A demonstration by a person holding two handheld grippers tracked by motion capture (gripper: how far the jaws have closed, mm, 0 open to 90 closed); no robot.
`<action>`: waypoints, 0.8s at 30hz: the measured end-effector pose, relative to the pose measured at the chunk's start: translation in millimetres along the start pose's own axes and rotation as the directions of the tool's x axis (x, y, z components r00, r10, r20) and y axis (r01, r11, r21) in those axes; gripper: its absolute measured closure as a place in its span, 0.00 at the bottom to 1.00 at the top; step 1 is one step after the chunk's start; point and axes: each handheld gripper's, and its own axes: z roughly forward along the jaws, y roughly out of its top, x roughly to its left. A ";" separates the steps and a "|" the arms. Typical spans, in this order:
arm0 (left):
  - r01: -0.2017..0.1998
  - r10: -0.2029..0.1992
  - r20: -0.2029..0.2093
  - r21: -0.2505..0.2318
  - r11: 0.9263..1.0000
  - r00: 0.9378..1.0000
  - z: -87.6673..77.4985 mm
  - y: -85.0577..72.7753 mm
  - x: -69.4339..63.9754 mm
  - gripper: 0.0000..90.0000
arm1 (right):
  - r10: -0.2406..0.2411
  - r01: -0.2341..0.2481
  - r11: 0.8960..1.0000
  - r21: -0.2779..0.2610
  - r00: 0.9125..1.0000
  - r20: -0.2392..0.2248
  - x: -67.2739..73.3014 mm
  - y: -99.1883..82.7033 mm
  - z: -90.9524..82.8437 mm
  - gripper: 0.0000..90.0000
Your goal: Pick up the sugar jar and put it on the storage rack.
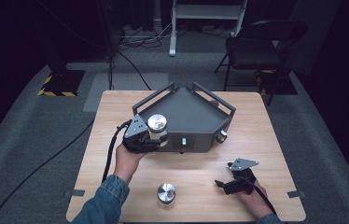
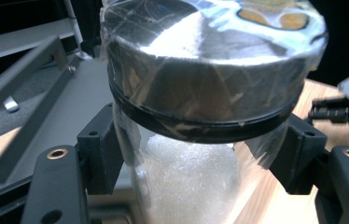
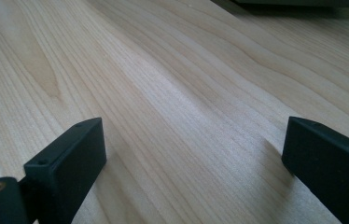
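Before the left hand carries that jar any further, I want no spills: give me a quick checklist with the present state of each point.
1. Grip: the left gripper has both jaws pressed on the clear body of the jar, under its lid. Ok.
2. Lid seated: the metal lid sits square on the rim. Ok.
3. Jar upright: the high view shows the lid facing up. Ok.
4. Landing spot: the floor of the grey tray looks bare near the jar. Ok.
5. Right gripper out of the way: open, low over the wooden table, apart from the jar. Ok.
6. Second jar: stands apart at the near edge. Ok.
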 end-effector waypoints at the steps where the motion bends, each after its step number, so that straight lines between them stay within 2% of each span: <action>1: 0.001 -0.001 -0.004 -0.004 1.000 1.000 0.8 3.6 1.4 0.33 | 0.000 0.000 1.000 0.000 1.000 0.000 0.0 0.0 0.0 0.07; 4: -0.005 0.005 -0.022 -0.006 1.000 1.000 4.5 14.9 5.2 0.33 | 0.000 0.000 1.000 0.000 1.000 0.000 0.0 0.0 0.0 0.07; 8: -0.019 0.020 -0.061 0.016 1.000 0.998 14.5 26.0 10.5 0.34 | 0.000 0.000 1.000 0.000 1.000 0.000 0.0 0.0 0.0 0.07; 13: 0.016 -0.013 -0.108 0.022 1.000 0.994 28.3 23.4 19.4 0.33 | 0.000 0.000 1.000 0.000 1.000 0.000 -0.1 0.0 0.0 0.07; 16: 0.036 -0.030 -0.125 0.046 0.998 0.992 38.7 22.6 25.1 0.33 | -0.004 0.004 1.000 0.000 1.000 -0.005 -1.1 0.3 0.3 0.07; 20: 0.028 -0.019 -0.133 0.063 0.998 0.991 48.5 21.8 26.8 0.33 | -0.005 0.005 1.000 0.000 1.000 -0.005 -1.3 0.3 0.3 0.07; 24: 0.047 -0.036 -0.133 0.077 0.996 0.990 56.8 19.7 28.4 0.33 | -0.005 0.005 1.000 0.000 1.000 -0.005 -1.3 0.3 0.3 0.07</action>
